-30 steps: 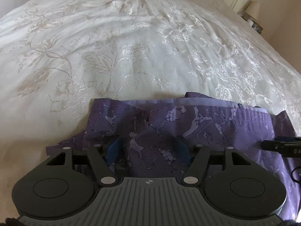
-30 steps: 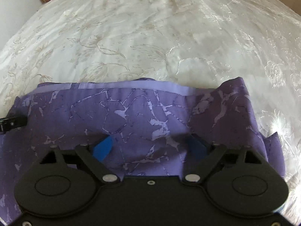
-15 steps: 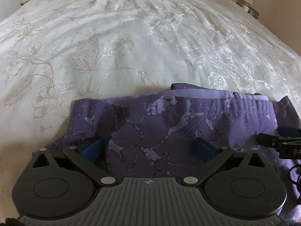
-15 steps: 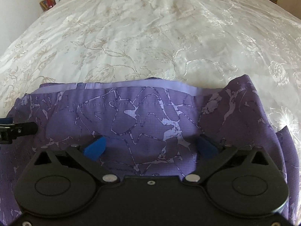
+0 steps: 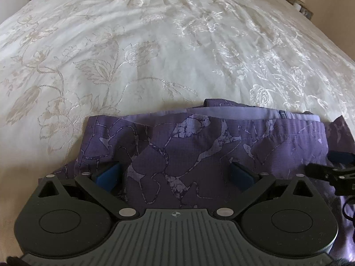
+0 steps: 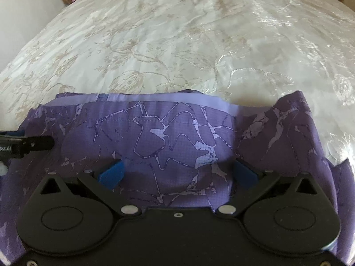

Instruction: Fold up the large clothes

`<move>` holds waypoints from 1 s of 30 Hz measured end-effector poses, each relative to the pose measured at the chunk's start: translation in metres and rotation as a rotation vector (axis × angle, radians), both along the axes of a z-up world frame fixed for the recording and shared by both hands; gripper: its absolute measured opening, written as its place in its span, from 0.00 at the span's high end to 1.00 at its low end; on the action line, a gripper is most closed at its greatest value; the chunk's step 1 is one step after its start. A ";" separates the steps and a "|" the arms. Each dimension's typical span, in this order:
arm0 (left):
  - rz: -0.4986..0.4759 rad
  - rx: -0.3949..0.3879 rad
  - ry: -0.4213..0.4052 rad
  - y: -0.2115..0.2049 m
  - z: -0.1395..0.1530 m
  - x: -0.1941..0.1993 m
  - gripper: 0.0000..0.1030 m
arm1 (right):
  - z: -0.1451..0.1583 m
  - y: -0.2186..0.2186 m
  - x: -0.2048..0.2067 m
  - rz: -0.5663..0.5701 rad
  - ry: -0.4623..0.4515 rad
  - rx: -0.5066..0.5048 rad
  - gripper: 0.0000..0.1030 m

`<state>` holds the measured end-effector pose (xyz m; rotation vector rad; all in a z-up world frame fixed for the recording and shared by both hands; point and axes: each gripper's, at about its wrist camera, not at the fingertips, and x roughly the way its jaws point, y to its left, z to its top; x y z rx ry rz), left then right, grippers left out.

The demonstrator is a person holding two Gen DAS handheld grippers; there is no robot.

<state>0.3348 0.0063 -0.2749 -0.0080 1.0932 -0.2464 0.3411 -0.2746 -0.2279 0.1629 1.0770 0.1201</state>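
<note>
Garment [image 5: 199, 146]: purple, patterned, lying folded on the bedspread [image 5: 155, 51] at its near edge.

Left wrist view: the left gripper [image 5: 176, 174] stands with jaws wide apart over the garment, nothing clamped; its blue pads [image 5: 108, 175] sit just above the cloth. The garment's far edge, a pale band, runs straight across. Its left edge ends just beyond the left pad. Past the far edge the bedspread lies bare. The right gripper's tip [image 5: 328, 173] shows at the garment's right side.

Right wrist view: the right gripper [image 6: 178, 171] is likewise spread wide, gripping nothing, over the garment [image 6: 177, 137]. The garment's right edge rumples upward against the bedspread [image 6: 177, 44], which is bare beyond it. The left gripper's tip [image 6: 26, 144] enters over the garment's left part.
</note>
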 end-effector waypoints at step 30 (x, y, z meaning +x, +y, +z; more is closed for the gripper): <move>0.050 -0.065 -0.020 -0.105 0.042 -0.143 0.80 | -0.001 -0.169 -0.120 -0.126 0.116 0.395 0.17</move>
